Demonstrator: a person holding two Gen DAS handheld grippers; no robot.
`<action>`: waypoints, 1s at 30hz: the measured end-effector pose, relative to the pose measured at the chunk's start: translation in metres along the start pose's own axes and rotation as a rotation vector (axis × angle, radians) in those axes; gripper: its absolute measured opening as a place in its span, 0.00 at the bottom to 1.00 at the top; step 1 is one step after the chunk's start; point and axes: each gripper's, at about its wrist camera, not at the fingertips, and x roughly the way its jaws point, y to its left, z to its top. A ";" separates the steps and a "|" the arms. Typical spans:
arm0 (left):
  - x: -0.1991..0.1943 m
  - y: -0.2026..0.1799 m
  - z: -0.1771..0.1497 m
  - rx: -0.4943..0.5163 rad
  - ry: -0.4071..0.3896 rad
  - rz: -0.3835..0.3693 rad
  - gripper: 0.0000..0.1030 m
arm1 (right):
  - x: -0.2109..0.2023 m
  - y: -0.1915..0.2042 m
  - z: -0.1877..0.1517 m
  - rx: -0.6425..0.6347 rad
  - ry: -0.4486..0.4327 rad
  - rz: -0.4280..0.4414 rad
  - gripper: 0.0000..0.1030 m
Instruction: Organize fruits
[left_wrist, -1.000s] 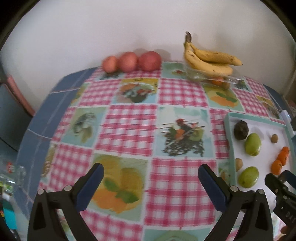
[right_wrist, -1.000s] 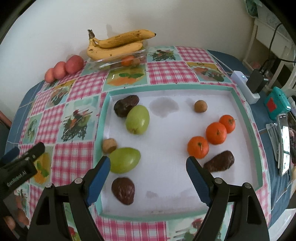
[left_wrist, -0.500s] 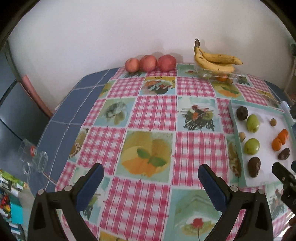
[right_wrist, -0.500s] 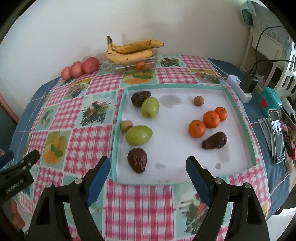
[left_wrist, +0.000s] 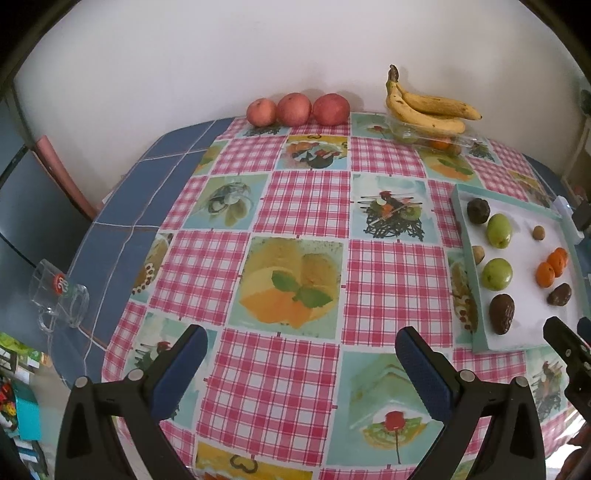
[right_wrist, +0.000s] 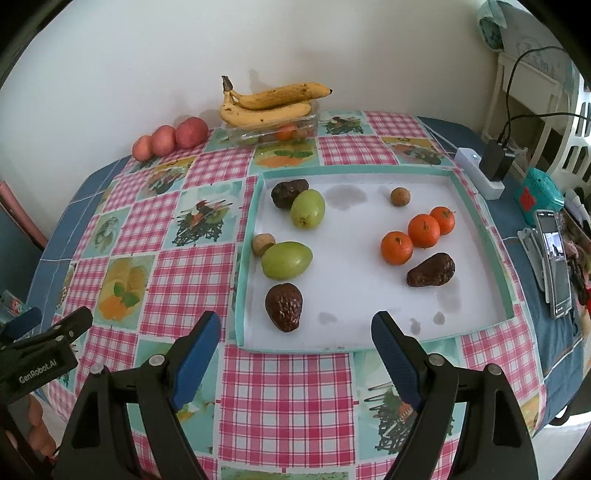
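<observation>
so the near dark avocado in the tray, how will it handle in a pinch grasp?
The avocado is pear-shaped and lies on its side, so it will probably rock or pivot rather than roll far. Its bumpy skin should give the pads some grip. The dark colour hints at ripeness, so it may be soft; squeeze lightly. The tray wall sits close beside it.

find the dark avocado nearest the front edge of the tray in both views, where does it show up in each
Left wrist view: the dark avocado sits far right, in the near left corner of the tray, just below a green fruit.
Right wrist view: it lies centre-left, just above the right gripper's left finger.
Shared landmark: the bananas by the wall.
</observation>
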 end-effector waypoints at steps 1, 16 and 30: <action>0.001 0.000 0.000 -0.002 0.003 -0.002 1.00 | -0.001 0.001 0.000 -0.002 -0.002 0.002 0.82; 0.001 0.000 0.000 -0.006 0.005 -0.011 1.00 | -0.004 0.005 0.001 -0.017 -0.015 0.014 0.82; 0.001 0.002 0.001 -0.011 0.010 -0.013 1.00 | -0.005 0.007 0.001 -0.020 -0.014 0.014 0.82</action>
